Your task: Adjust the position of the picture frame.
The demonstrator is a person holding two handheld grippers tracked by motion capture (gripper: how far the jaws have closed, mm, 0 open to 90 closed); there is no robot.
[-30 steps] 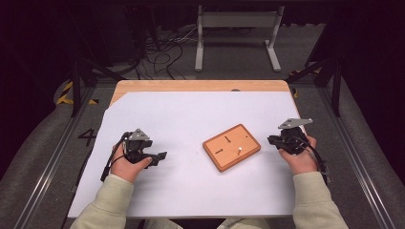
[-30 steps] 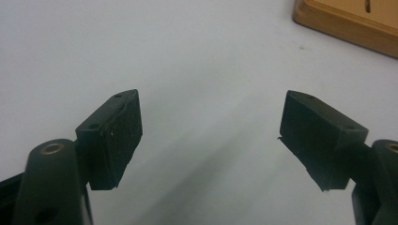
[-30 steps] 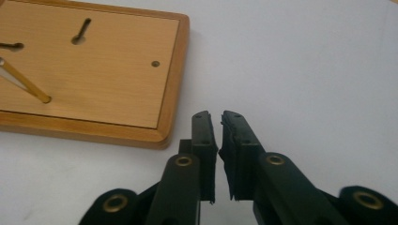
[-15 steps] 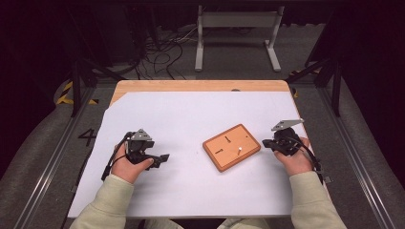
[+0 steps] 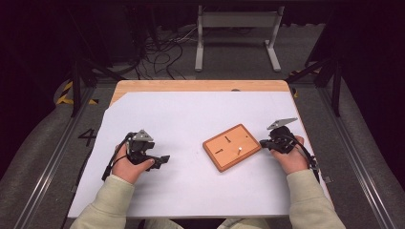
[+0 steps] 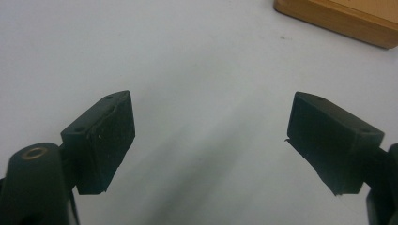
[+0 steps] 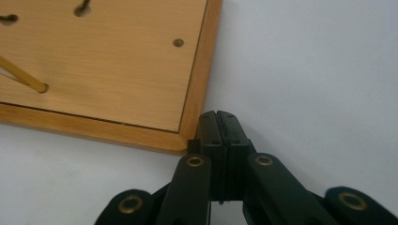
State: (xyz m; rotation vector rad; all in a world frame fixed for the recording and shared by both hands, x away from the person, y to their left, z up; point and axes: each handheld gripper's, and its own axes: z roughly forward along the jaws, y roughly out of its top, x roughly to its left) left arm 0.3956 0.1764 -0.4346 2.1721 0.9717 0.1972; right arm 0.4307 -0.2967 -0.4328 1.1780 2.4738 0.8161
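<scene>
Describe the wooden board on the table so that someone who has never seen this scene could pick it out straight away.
Start at the white sheet that covers most of the table. Right of its middle lies a flat, orange-brown wooden board, turned at an angle to the sheet's edges, with the shut right gripper at its right corner. It is the sheet's one wooden thing, with a raised rim, small slots and a thin peg.

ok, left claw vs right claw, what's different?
Left claw stands wide open with nothing between its pads; right claw is shut tight, also empty. The left sits well away from the wooden board, on bare white table cover; the right has its tips at the board's corner. Both are hand-held, low over the table.
</scene>
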